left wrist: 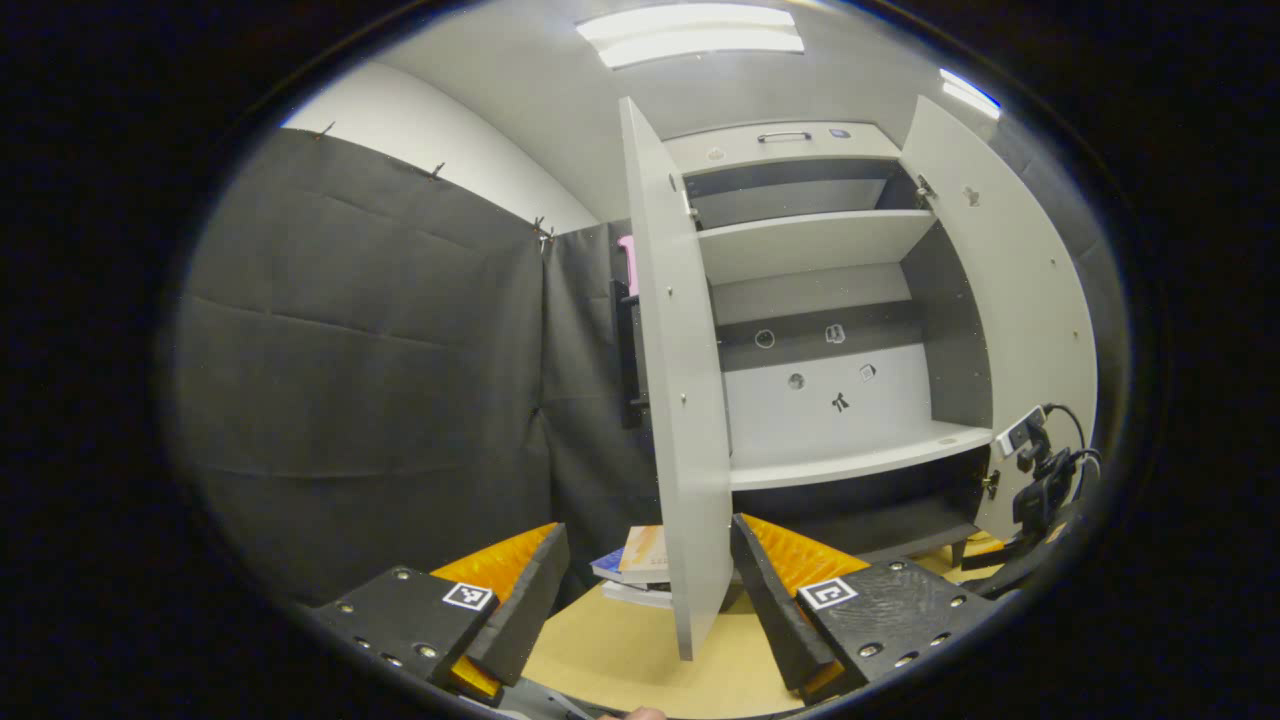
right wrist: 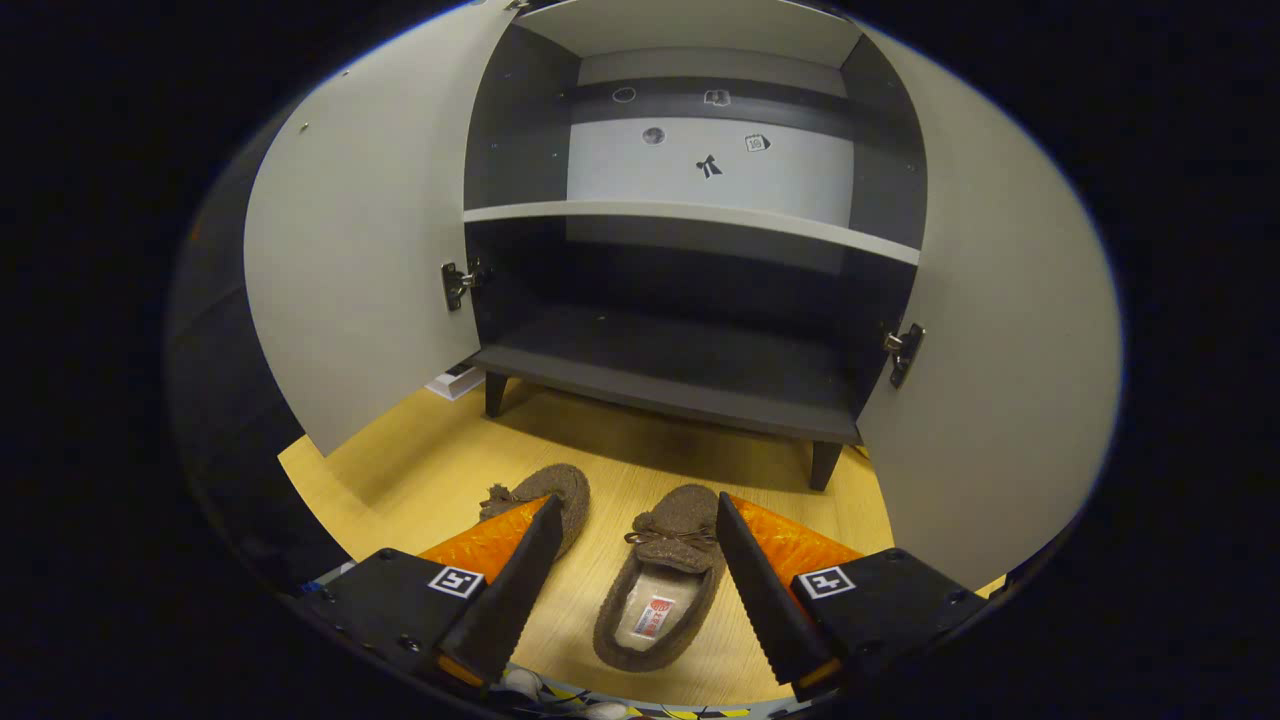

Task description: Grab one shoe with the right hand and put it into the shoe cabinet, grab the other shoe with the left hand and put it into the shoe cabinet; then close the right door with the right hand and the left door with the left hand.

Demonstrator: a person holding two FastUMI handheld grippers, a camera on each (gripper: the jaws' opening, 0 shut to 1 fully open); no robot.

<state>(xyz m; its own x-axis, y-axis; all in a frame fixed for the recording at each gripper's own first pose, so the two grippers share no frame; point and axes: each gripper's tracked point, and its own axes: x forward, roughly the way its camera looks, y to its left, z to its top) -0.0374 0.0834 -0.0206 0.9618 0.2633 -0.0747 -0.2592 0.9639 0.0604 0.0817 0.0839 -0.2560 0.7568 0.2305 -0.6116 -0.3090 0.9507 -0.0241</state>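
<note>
Right gripper [right wrist: 632, 560] spread wide over a fuzzy brown slipper [right wrist: 662, 580] (fleece-lined), its twin [right wrist: 545, 500] just beside, both on the wooden floor [right wrist: 420, 470] before the open shoe cabinet [right wrist: 690, 350]. Left gripper [left wrist: 650, 590], wide, faces the flat grey door edge [left wrist: 685, 420].

Brown fuzzy shoes [right wrist: 660, 590], cream lining, on my light wood floor [right wrist: 420, 480]. Cabinet [right wrist: 700, 340]: dark grey inside, pale grey doors [right wrist: 1000, 380]. Orange-black fingers [right wrist: 520, 580].

I see bright ceiling panels [left wrist: 690, 35] glaring above my left jaws, dim shadowed bottom shelf [right wrist: 680, 355] ahead of my right jaws, sharp focus, edges bowed by fisheye
</note>
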